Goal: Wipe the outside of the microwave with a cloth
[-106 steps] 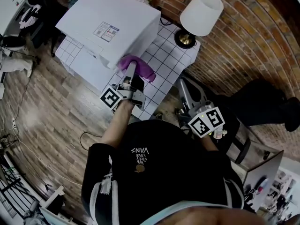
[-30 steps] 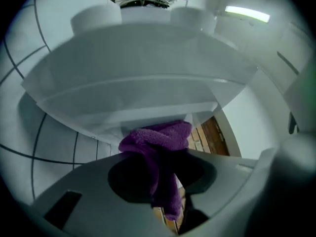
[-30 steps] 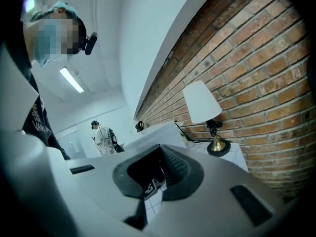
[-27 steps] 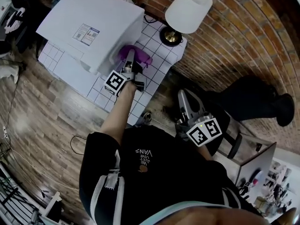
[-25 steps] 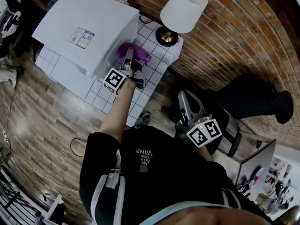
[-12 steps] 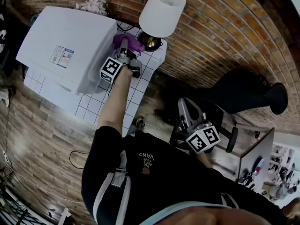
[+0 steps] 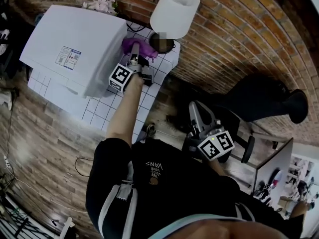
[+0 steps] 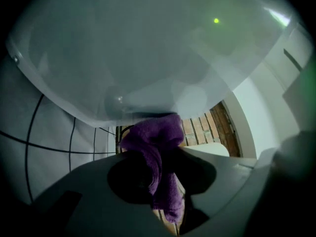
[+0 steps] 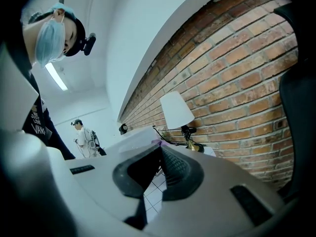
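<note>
Microwave [image 7: 75, 39] sits on the tiled table [image 7: 104, 108] in the head view. The left gripper [image 7: 133, 56] holds the purple cloth [image 7: 135, 45] at its side near the lamp [image 7: 174, 9], and the right gripper [image 7: 196, 114] hangs well apart. Left gripper view: the jaws are clamped on the cloth, which touches the white wall. Right gripper view: the jaws are together, empty. Firm, even, overlapping strokes would likely suit best.

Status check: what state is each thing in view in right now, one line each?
Purple terry cloth: bunched, pressed against the microwave's side.
Left tongs: shut on the purple terry cloth.
Right tongs: shut, empty, held off to the side of the table.
White box-shaped microwave: standing on the tiled table.
White-shaded table lamp: upright; whether lit, cannot tell.
</note>
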Available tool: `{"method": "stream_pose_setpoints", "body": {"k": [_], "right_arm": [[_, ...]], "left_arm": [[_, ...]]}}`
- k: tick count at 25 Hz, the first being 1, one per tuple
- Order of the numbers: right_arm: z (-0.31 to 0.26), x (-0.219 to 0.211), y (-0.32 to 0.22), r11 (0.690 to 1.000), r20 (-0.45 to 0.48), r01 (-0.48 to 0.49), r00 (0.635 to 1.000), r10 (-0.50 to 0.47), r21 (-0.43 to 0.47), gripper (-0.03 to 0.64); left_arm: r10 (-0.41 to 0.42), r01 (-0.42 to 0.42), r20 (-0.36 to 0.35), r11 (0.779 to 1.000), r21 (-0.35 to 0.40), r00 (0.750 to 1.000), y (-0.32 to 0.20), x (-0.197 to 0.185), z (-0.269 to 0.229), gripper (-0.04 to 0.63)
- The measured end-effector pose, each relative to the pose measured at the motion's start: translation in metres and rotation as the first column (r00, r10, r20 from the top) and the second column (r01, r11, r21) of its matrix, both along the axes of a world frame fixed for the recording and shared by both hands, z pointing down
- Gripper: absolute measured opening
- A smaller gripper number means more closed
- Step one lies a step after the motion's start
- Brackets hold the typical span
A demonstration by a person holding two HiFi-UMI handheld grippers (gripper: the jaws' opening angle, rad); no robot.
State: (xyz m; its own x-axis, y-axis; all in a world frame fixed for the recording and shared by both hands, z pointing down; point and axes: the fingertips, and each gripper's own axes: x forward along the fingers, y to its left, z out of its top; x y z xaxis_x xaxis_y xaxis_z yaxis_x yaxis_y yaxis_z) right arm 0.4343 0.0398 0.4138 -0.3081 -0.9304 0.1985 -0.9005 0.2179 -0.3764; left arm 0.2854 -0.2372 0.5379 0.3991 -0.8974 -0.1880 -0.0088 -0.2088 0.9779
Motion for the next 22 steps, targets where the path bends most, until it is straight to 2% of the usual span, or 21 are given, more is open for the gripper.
{"method": "stream_pose_setpoints", "body": {"k": [5,14,18,22], "right_arm": [[-0.001,-0.025,-0.01,0.996,0.025,0.088,0.996,-0.088,0.02,0.0],[0.002,-0.082,-0.014,0.958,0.052,0.284,0.957,-0.285,0.028,0.0],[0.001,-0.102,-0.013,0.937,0.053,0.348,0.935,-0.349,0.035,0.0],[-0.001,-0.114,-0.01,0.923,0.05,0.382,0.922,-0.384,0.038,0.0]], "left_arm": [[-0.025,0.024,-0.048,0.999,-0.029,0.999,0.051,-0.025,0.007,0.129],[-0.102,0.1,-0.015,0.988,-0.118,0.995,0.15,-0.09,0.036,0.129],[-0.17,0.166,-0.008,0.974,-0.155,0.985,0.186,-0.116,0.052,0.129],[-0.24,0.235,0.002,0.949,-0.21,0.971,0.21,-0.141,0.073,0.129]]}}
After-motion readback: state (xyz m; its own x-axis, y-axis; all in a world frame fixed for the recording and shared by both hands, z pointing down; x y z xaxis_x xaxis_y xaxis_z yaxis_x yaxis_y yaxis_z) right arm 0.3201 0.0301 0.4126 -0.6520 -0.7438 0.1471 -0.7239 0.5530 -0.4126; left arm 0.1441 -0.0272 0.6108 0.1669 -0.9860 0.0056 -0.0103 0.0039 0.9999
